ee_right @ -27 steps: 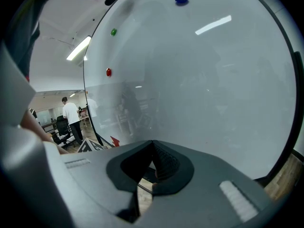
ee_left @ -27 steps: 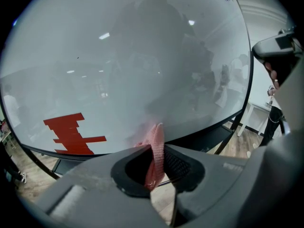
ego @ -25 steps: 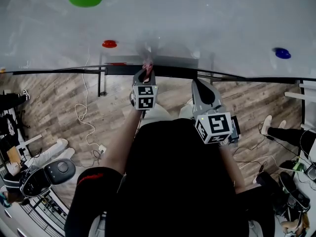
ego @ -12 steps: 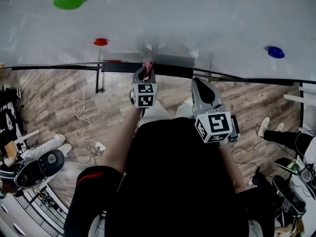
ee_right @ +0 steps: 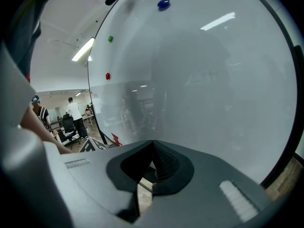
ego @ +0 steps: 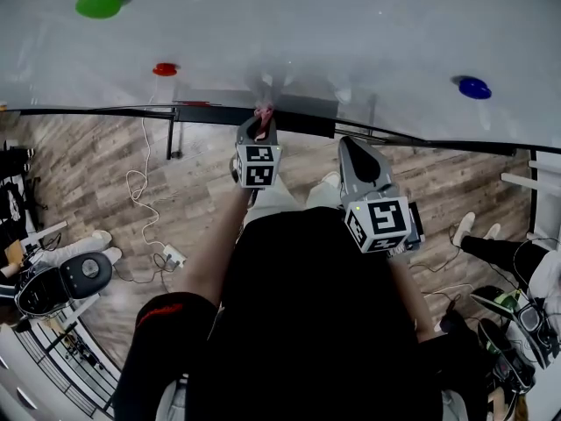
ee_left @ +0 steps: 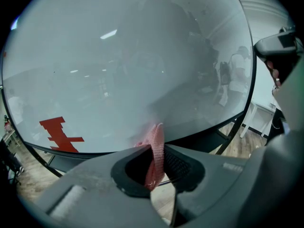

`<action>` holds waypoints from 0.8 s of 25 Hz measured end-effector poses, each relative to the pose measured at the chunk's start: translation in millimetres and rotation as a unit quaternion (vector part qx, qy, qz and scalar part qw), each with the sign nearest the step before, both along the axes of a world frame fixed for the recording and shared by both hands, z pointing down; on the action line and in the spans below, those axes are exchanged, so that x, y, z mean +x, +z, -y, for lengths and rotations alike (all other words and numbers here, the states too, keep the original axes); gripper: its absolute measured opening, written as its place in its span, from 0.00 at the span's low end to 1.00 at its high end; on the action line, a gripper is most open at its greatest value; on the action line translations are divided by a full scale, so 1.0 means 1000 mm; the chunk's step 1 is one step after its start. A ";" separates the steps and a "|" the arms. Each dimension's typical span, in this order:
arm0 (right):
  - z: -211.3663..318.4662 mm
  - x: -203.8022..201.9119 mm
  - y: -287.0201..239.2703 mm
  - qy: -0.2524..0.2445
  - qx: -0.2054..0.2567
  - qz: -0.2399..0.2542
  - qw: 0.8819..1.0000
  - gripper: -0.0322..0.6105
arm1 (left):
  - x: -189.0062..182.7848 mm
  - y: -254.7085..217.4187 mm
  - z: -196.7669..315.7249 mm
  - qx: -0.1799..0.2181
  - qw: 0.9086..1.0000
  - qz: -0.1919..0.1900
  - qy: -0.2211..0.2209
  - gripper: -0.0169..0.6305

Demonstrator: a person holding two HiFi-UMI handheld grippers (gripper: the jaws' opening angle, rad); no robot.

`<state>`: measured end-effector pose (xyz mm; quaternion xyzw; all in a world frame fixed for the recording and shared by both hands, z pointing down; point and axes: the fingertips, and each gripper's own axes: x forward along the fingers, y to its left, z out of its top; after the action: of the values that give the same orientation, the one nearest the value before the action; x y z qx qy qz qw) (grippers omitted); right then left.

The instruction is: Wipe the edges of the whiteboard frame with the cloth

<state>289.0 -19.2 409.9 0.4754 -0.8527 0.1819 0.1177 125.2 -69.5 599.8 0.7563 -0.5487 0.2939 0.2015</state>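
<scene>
A pink cloth (ee_left: 155,156) is pinched in my left gripper (ego: 261,123), its tip (ego: 262,111) touching the dark bottom frame edge (ego: 210,117) of the whiteboard (ego: 333,33). In the left gripper view the cloth stands up between the shut jaws against the board's lower rim (ee_left: 199,144). My right gripper (ego: 355,152) hangs lower and to the right, a little short of the frame, with its jaws together and nothing between them (ee_right: 151,167).
Green (ego: 99,1), red (ego: 164,69) and blue (ego: 474,87) magnets sit on the board. A red mark (ee_left: 59,134) shows near the rim. Below lie wood floor, cables (ego: 145,209), an office chair (ego: 66,279) and seated people's feet at both sides.
The view has shifted so the magnets drift left; the left gripper with the cloth stays pressed at the bottom frame edge. The right gripper keeps its place.
</scene>
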 end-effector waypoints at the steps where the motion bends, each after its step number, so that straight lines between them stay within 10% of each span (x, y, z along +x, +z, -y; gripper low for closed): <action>1: -0.001 0.003 0.000 -0.001 0.000 0.000 1.000 0.05 | 0.002 0.000 0.000 0.001 1.000 0.001 -0.001 0.11; 20: -0.005 0.030 0.002 -0.019 -0.008 0.005 1.000 0.05 | 0.041 -0.006 -0.003 0.004 1.000 0.000 -0.005 0.11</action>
<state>318.9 -14.0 412.1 0.4568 -0.8609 0.1886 0.1204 165.8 -66.3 593.8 0.7546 -0.5533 0.2906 0.2000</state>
